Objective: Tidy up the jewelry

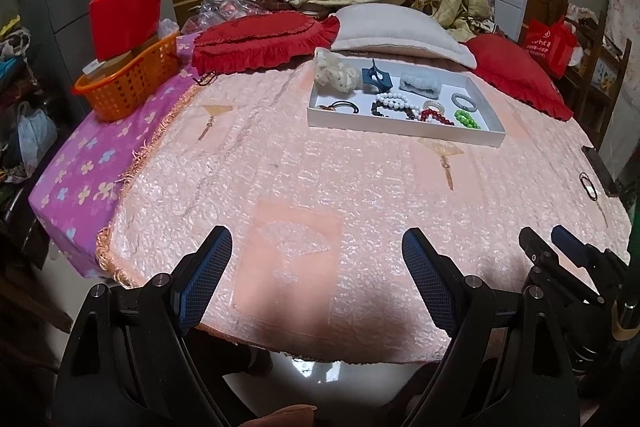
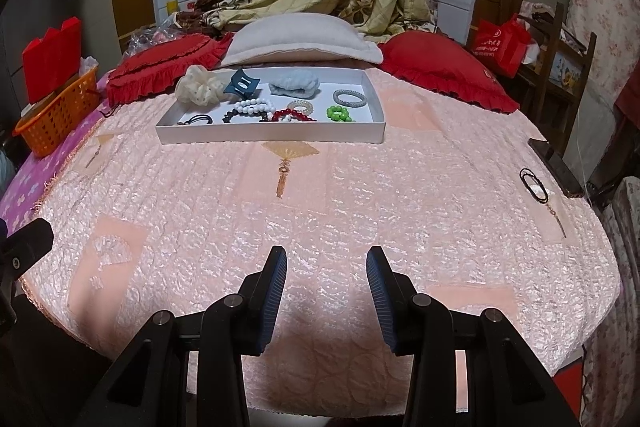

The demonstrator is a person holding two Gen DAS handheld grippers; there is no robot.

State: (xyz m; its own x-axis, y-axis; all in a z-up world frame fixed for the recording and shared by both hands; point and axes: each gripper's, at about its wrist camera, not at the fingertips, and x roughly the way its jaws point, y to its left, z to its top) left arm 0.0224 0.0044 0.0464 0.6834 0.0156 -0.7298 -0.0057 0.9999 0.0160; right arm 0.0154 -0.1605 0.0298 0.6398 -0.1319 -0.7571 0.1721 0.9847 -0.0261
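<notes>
1. left gripper: jaws spread wide, holding nothing, level over the near edge of the pink quilted bedspread.
2. right gripper: jaws parted more narrowly, holding nothing, aimed forward along the bed, just beside the left gripper.
3. white tray: lies flat far up the bedspread, near the cream pillow, well apart from both grippers.
4. tray contents: cream scrunchie, blue hair claw, white bead bracelet, red bead bracelet, green bead bracelet.
5. black hair ties: on the bedspread's right edge, outside the tray.
</notes>
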